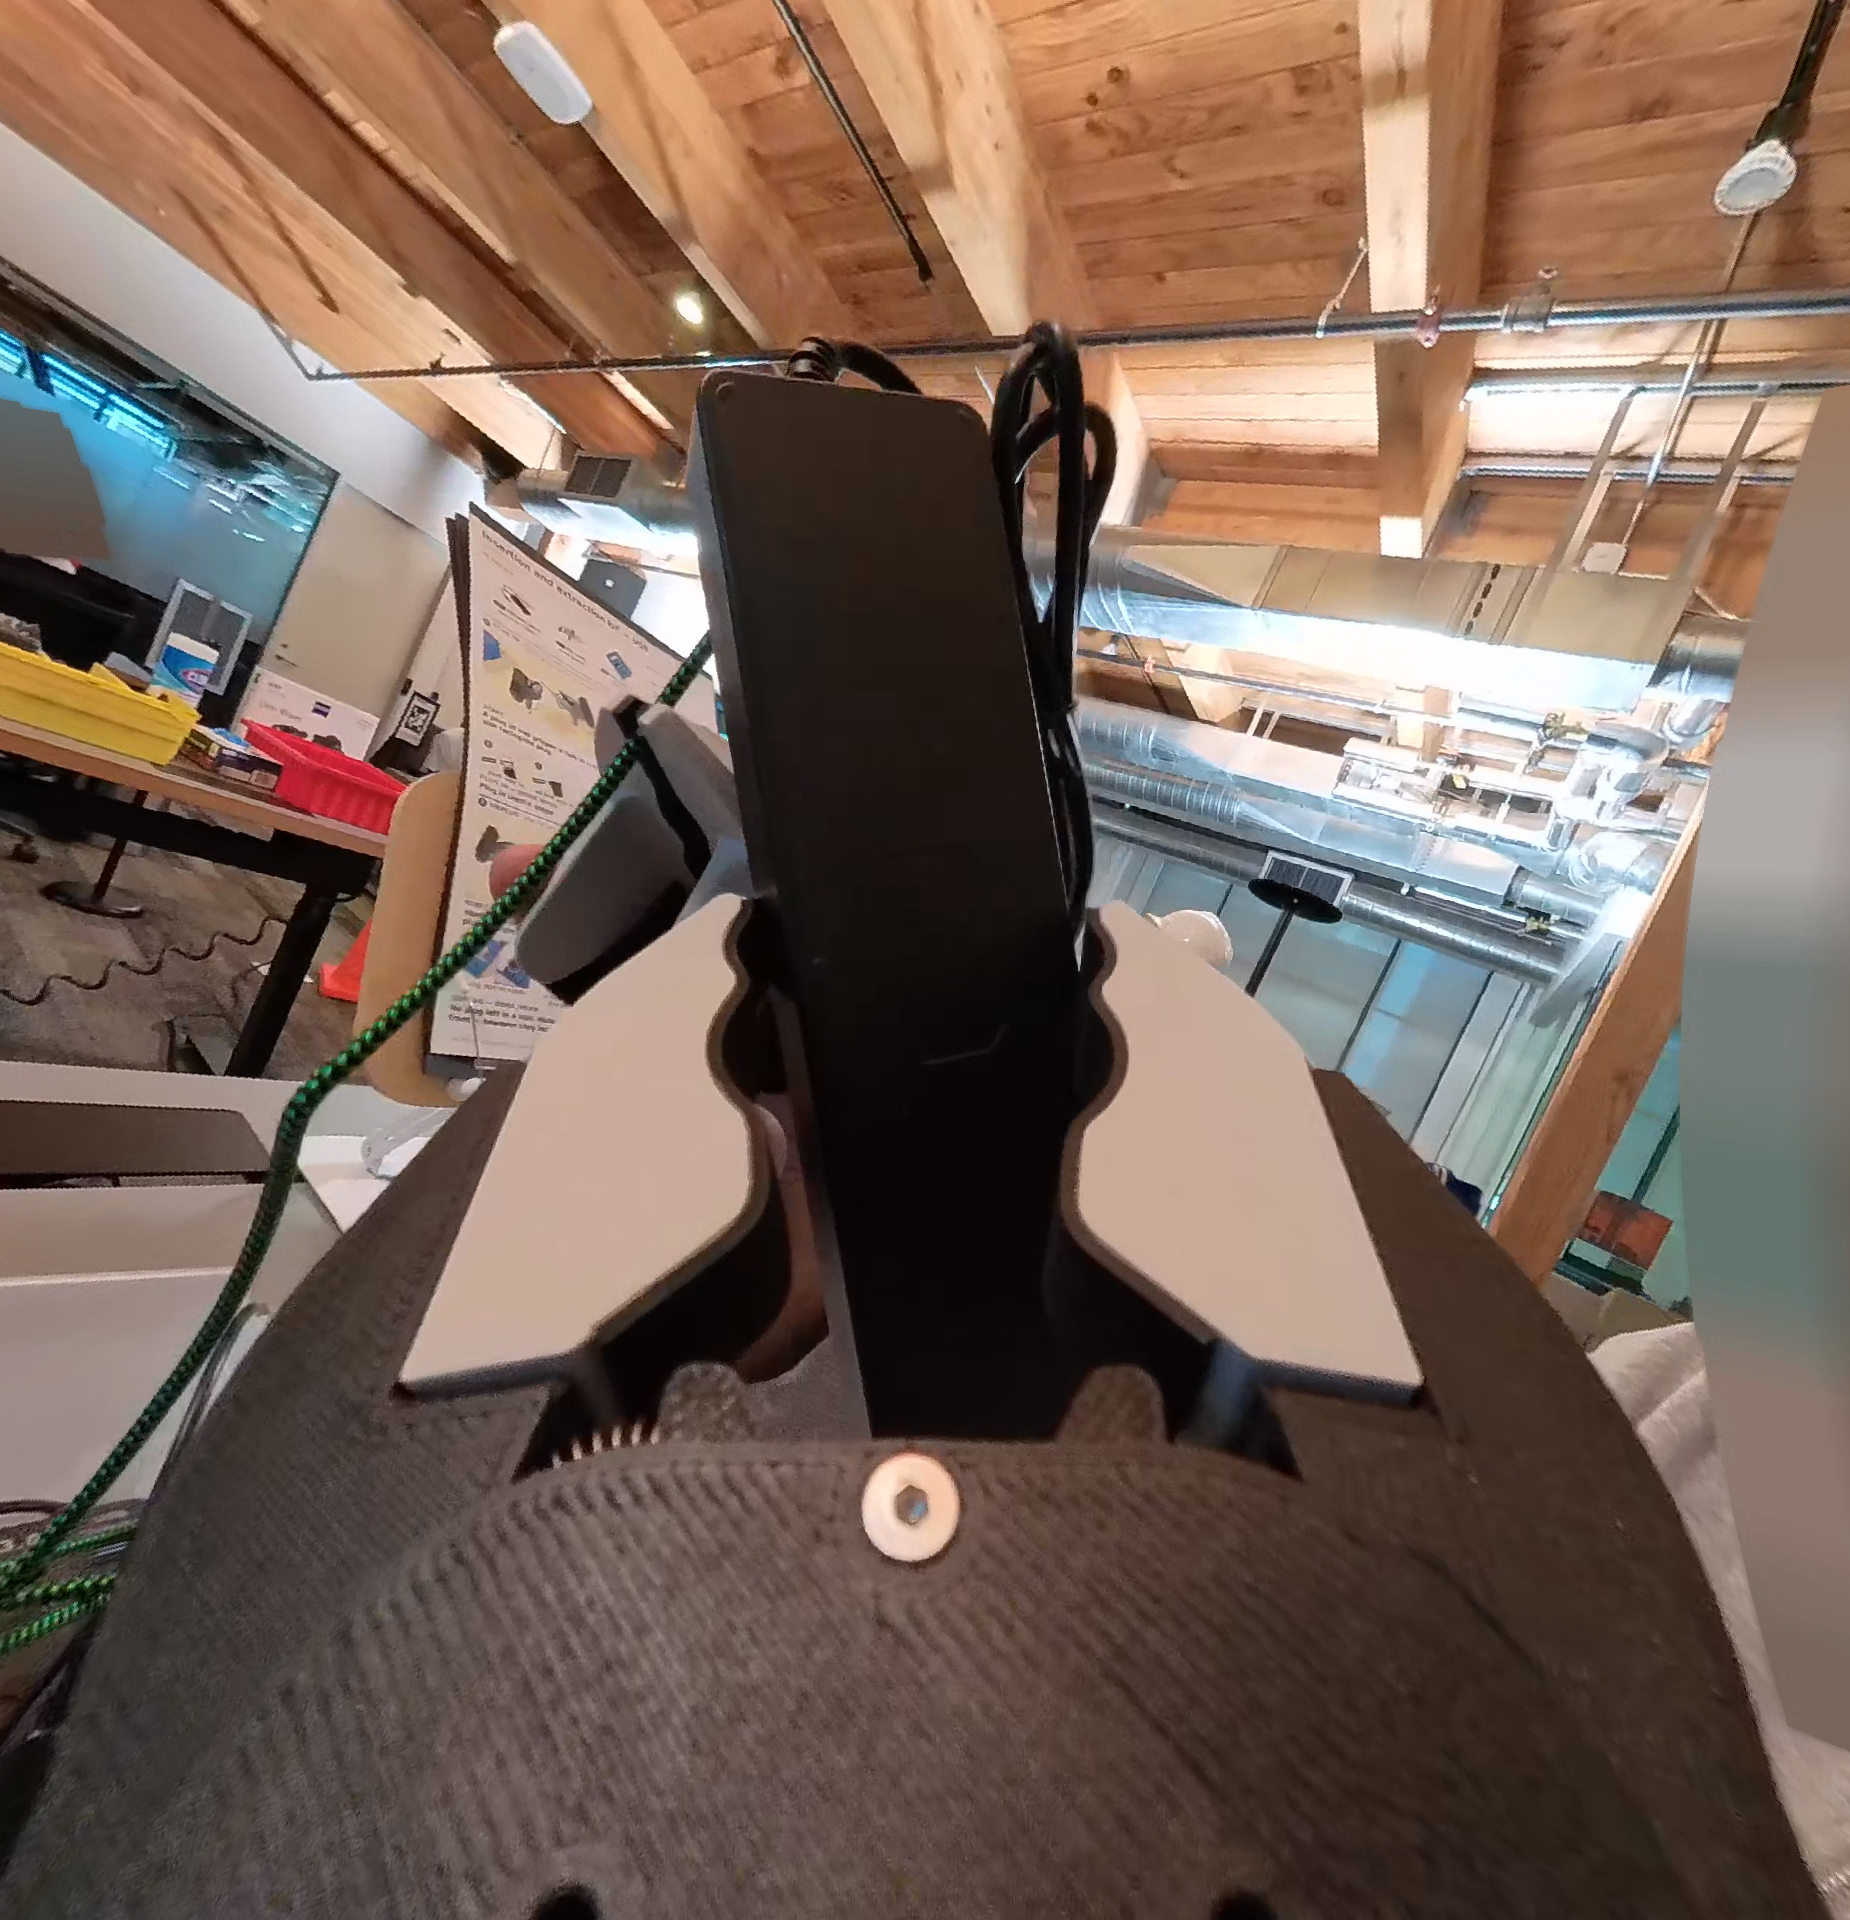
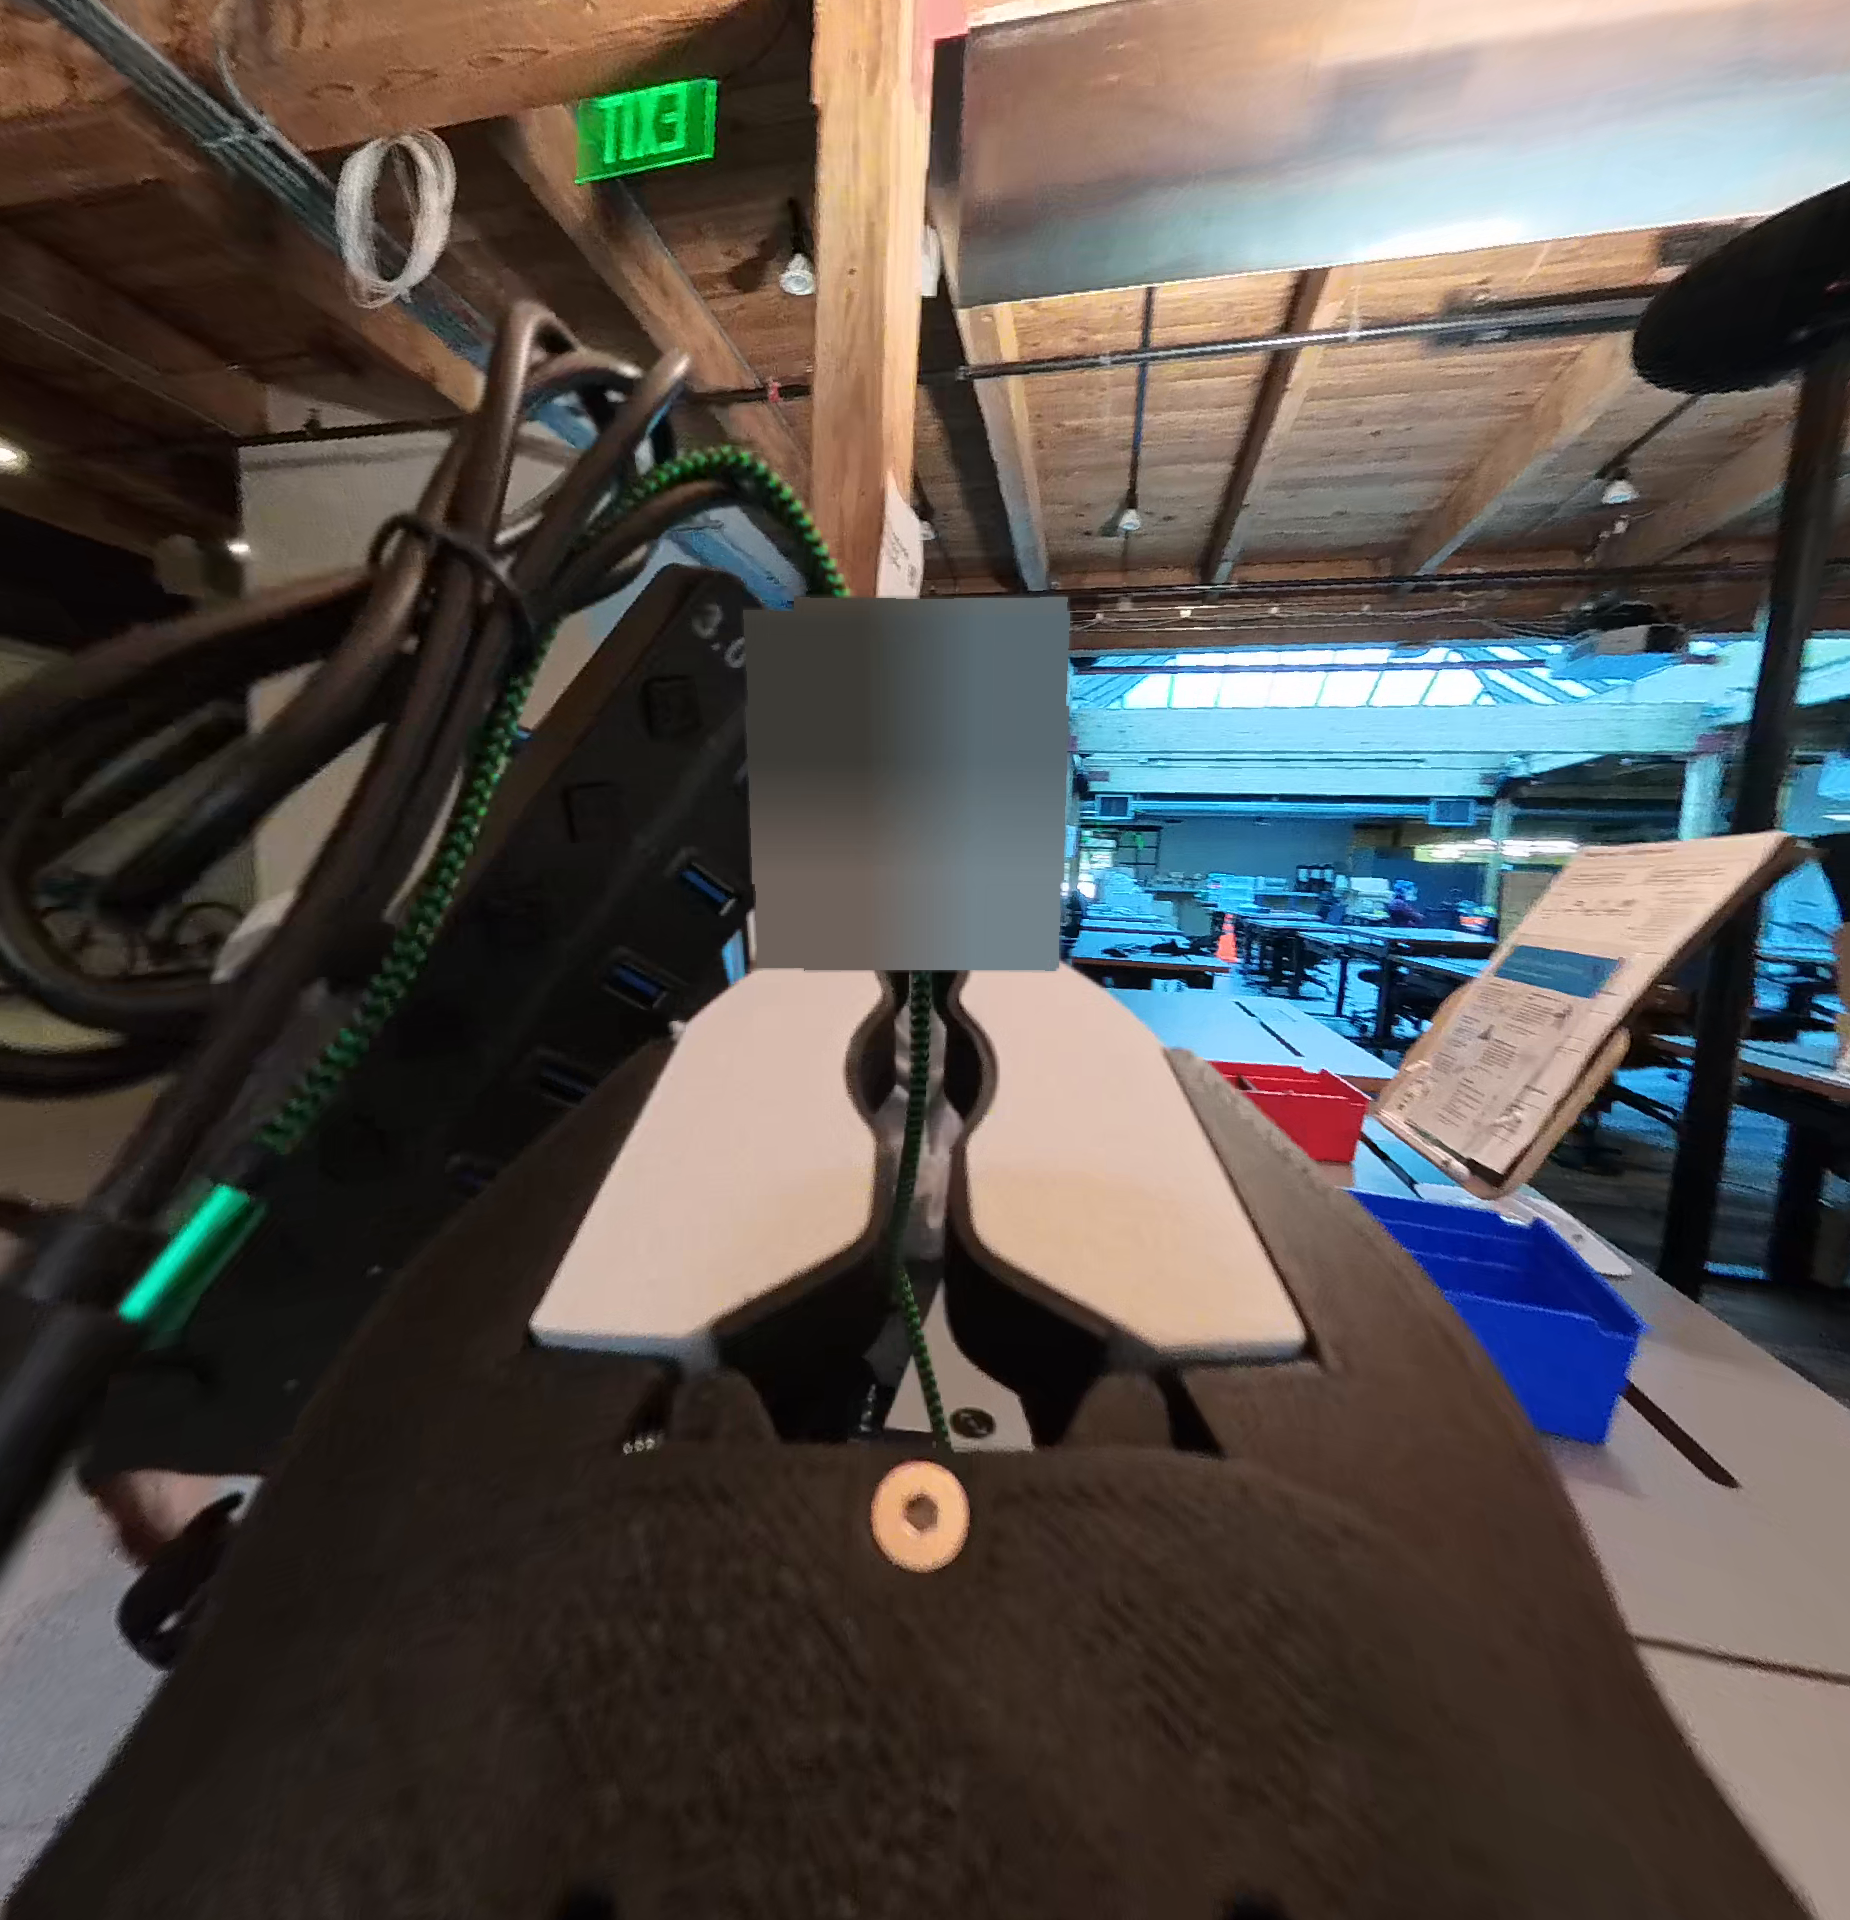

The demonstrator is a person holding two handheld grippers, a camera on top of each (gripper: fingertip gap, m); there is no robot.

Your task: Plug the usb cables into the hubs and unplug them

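My left gripper (image 1: 921, 935) is shut on a long black usb hub (image 1: 879, 727) and holds it upright, its plain back facing the camera. The hub's bundled black cable (image 1: 1046, 468) hangs at its top right. In the right wrist view the hub (image 2: 609, 883) stands at the left and shows a row of blue ports. My right gripper (image 2: 921, 982) is closed on a green-and-black braided usb cable (image 2: 453, 831) beside the port side. A blurred patch hides its tips. It also shows in the left wrist view (image 1: 630, 831), left of the hub.
An instruction sheet on a stand (image 2: 1586, 997) is at the right, with a blue bin (image 2: 1503, 1299) and a red bin (image 2: 1295, 1112) on the white table (image 2: 1731, 1558). A black pole (image 2: 1762, 727) rises behind. Yellow (image 1: 69, 696) and red (image 1: 329, 779) bins sit on a far table.
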